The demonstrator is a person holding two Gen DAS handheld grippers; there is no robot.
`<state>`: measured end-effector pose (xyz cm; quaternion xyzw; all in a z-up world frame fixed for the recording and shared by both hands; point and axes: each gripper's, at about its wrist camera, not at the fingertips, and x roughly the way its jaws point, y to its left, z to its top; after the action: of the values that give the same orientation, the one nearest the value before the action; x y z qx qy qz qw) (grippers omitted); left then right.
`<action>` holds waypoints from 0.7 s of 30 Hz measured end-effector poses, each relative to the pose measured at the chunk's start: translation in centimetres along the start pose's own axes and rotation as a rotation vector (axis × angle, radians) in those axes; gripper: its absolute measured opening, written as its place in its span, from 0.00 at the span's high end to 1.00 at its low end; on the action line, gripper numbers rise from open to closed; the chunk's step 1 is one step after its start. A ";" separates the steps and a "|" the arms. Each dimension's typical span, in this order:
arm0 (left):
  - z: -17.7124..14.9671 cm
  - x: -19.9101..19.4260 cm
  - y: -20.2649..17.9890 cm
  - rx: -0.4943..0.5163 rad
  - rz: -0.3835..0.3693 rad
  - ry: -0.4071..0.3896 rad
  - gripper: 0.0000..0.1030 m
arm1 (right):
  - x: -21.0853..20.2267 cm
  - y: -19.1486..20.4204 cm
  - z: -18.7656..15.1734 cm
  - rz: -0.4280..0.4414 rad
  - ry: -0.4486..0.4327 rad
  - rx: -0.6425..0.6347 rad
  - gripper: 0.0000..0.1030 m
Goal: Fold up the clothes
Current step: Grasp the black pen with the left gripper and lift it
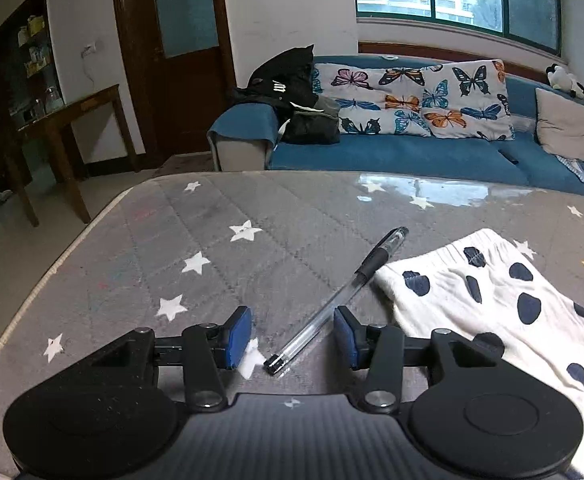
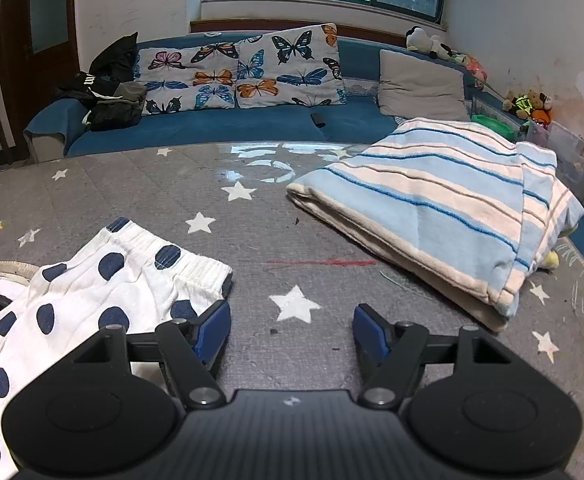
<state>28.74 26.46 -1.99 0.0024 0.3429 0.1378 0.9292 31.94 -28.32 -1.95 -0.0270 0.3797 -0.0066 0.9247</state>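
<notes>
The left tongs (image 1: 293, 336) stood part open above the grey star-printed cover of the bench (image 1: 219, 216), their blue pads (image 1: 239, 334) pressing on nothing. A clear pen (image 1: 338, 300) with a black grip lay slantwise on the cover — its near end in the gap between the pads, apart from both, its far end pointing away toward the far edge. The right pad sat just beside the pen's barrel; whether it brushed it could not be told.

The white garment with dark blue dots (image 1: 488, 304) lay just right of those tongs, its ribbed waistband toward the far edge, and the pen's black grip lay against the waistband corner. One linkage of the left tongs overlapped the cloth's near part.

The right tongs (image 2: 292, 330) stood wider open over bare cover, holding nothing — a white printed star lay just past the gap. Their left pad (image 2: 213, 332) was at the garment's near hem (image 2: 111, 292), touching or very nearly so; the view did not settle which. The garment spread from there toward the bench's near left side.

A folded blue-and-white striped towel (image 2: 432, 204) rested toward the far right corner, well apart from both tongs.
</notes>
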 end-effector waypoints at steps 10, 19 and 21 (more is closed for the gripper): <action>0.0 0.1 -1.5 0.055 -0.017 -0.014 0.79 | 0.1 0.0 0.0 -0.005 0.001 0.005 0.30; -0.5 -0.4 -0.2 -0.012 0.117 0.002 0.85 | 0.1 0.0 0.0 -0.009 0.000 0.009 0.30; -0.7 -0.5 0.6 -0.023 0.157 0.010 0.86 | 0.1 0.0 0.0 -0.010 0.000 0.008 0.30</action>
<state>27.78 26.83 -2.14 0.0177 0.3445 0.2140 0.9139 31.98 -28.37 -2.05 -0.0251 0.3795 -0.0125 0.9247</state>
